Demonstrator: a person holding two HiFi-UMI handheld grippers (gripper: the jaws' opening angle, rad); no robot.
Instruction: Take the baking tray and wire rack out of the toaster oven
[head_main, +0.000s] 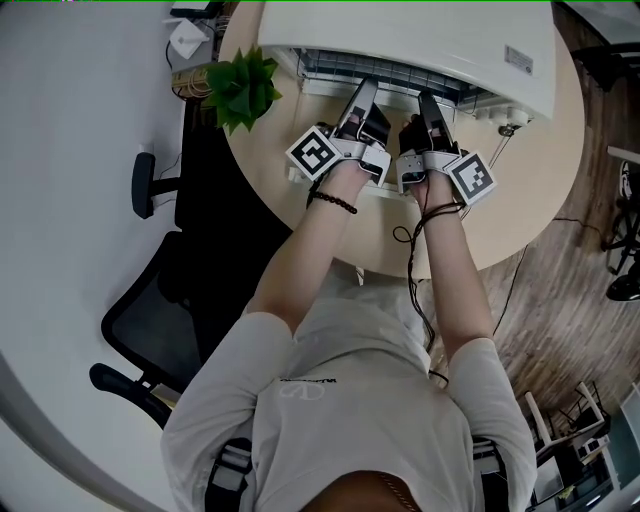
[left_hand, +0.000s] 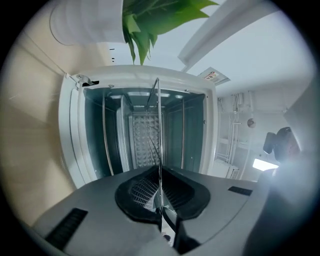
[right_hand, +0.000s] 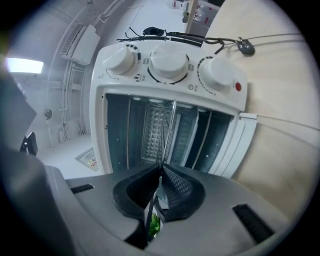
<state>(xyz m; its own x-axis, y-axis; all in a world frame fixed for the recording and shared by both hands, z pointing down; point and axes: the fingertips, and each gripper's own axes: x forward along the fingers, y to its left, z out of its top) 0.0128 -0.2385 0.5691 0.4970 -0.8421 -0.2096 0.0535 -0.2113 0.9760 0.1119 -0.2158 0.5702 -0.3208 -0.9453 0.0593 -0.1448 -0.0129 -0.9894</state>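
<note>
Round pale wooden table (head_main: 520, 200) stood on brown wood-plank floor (head_main: 560, 310), right side. Black mesh office chair (head_main: 150, 320) was near left, on a plain pale grey surface (head_main: 70, 150). Green leafy plant (head_main: 243, 88) sat at the table's far-left edge. Bright rectangular light panel (right_hand: 22, 65) was lit.

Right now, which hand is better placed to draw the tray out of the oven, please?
Neither alone: the left gripper and the right gripper are both shut on the edge of the baking tray at the toaster oven, side by side. Pulling with both looks steadiest.
</note>
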